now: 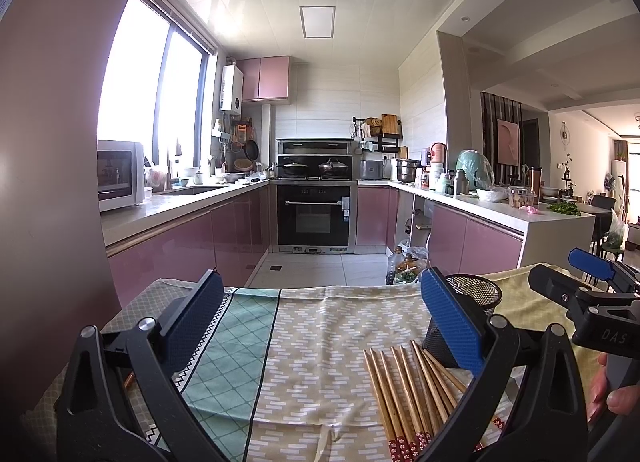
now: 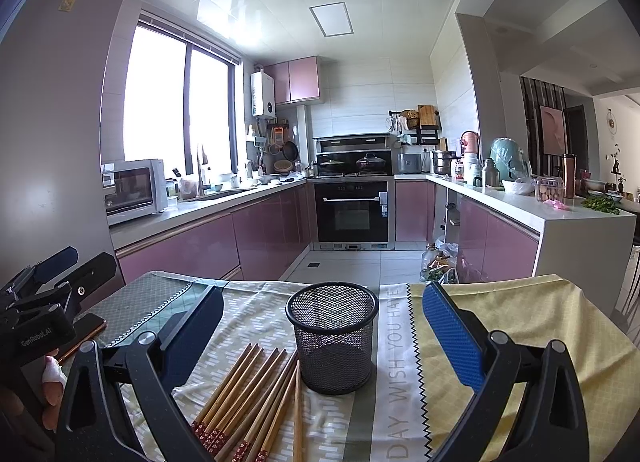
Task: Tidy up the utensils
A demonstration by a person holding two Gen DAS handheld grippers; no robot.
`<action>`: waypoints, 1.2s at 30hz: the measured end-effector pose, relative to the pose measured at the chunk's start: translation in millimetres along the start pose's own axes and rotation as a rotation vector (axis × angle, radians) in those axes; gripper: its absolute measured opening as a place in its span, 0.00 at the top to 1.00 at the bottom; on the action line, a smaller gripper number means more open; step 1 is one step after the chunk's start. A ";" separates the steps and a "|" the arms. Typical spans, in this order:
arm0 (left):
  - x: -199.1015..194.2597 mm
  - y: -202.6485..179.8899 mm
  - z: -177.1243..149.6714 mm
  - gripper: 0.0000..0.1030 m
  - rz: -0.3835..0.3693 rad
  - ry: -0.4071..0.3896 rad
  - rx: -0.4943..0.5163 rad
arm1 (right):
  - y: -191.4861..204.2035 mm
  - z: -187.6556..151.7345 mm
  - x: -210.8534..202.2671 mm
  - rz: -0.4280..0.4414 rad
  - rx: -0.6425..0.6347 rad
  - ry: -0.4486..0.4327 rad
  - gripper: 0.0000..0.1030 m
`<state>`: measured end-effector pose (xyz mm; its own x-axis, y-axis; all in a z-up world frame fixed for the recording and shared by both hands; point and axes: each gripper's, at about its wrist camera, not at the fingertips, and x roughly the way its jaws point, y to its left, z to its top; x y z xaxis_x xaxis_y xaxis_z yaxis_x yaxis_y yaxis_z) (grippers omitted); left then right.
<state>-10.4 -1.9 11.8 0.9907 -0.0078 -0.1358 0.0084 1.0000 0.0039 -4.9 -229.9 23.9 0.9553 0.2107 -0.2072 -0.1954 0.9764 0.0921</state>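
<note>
On the cloth-covered tabletop (image 2: 500,314), the chopsticks (image 2: 248,394) lie fanned just left of the mesh cup (image 2: 334,336), long axes pointing away, between both empty, open claws: left claw (image 1: 320,326), right claw (image 2: 324,338).

From my right wrist view the mesh cup (image 2: 333,336) blocks frame centre, chopsticks (image 2: 256,394) clutter lower left, cloth (image 2: 520,326) right side's open

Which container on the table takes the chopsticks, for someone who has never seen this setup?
Find the cloth-covered table in front of the pink kitchen cabinets. Near its middle stands a black wire-mesh cup, upright and empty, just right of the fanned wooden chopsticks. It is the only container on the cloth.
</note>
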 end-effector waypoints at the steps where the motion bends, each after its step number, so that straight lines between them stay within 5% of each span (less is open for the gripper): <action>1: -0.1 0.0 0.2 0.05 -0.001 0.001 0.000 | -0.2 -0.2 -0.2 0.003 0.001 0.000 0.06; 13: 6.5 -4.4 -5.8 0.05 -0.017 0.030 0.015 | -3.9 1.0 1.0 0.021 -0.004 0.024 0.06; 21: 21.0 -5.8 -11.7 0.05 -0.036 0.105 0.042 | -9.0 -3.3 12.2 0.059 -0.018 0.128 0.06; 27: 51.1 -13.3 -31.3 0.09 -0.113 0.287 0.106 | -11.7 -24.1 38.0 0.077 -0.076 0.329 0.07; 36: 101.8 -22.8 -77.8 0.36 -0.179 0.566 0.152 | -1.4 -61.7 74.4 0.129 -0.116 0.568 0.32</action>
<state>79.7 -25.1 -79.2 0.7463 -0.1303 -0.6527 0.2289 0.9711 0.0679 52.8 -212.6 -51.7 0.6601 0.2895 -0.6931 -0.3557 0.9332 0.0510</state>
